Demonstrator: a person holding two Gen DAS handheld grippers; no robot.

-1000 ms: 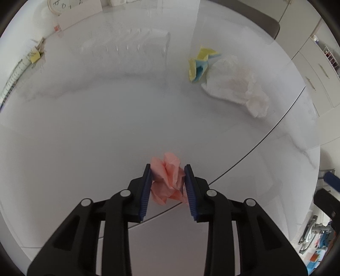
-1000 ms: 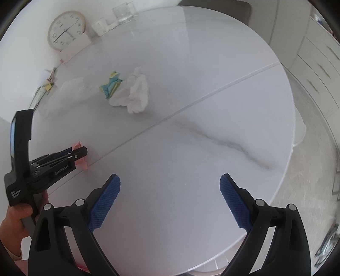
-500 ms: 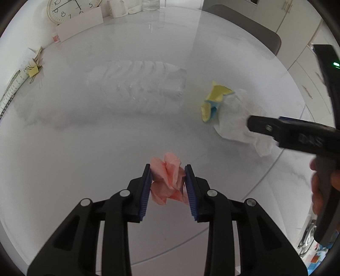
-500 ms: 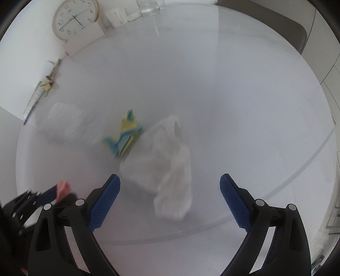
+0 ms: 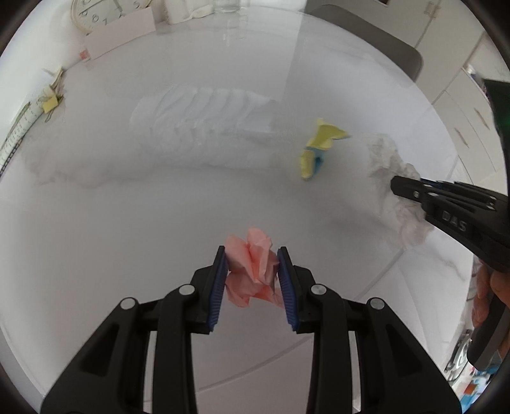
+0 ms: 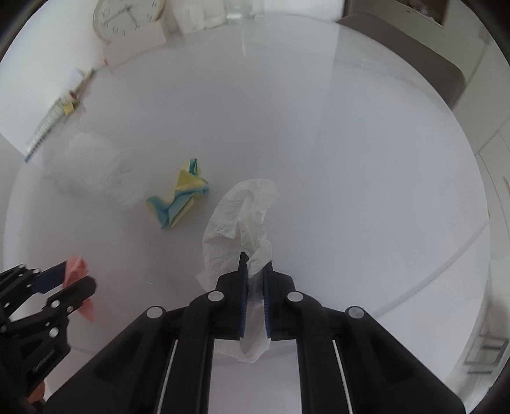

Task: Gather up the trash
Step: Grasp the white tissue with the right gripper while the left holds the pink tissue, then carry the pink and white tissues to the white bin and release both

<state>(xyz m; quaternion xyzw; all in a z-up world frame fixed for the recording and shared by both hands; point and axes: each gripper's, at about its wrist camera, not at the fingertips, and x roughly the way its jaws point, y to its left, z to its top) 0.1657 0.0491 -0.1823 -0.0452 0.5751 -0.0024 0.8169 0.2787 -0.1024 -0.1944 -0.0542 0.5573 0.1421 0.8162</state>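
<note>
My left gripper [image 5: 251, 258] is shut on a crumpled pink paper [image 5: 251, 270] and holds it above the white round table [image 5: 127, 223]. It also shows at the left of the right wrist view [image 6: 79, 277]. My right gripper [image 6: 255, 264] is shut on a crumpled white paper towel [image 6: 236, 219] that trails forward onto the table. In the left wrist view the right gripper [image 5: 395, 188] is at the right, on the towel [image 5: 385, 162]. A crumpled yellow and blue paper [image 6: 178, 197] lies on the table left of the towel; it also shows in the left wrist view [image 5: 318, 146].
A clear ribbed plastic bottle [image 5: 204, 124] lies on the table beyond the pink paper and shows blurred in the right wrist view [image 6: 95, 168]. A clock [image 6: 127, 16], cups and a glass stand at the far edge. A grey chair [image 6: 414, 57] is at the far right.
My right gripper has moved in over the white paper towel and closed on it. My left gripper still holds the pink paper and has shifted slightly toward the table's middle.
</note>
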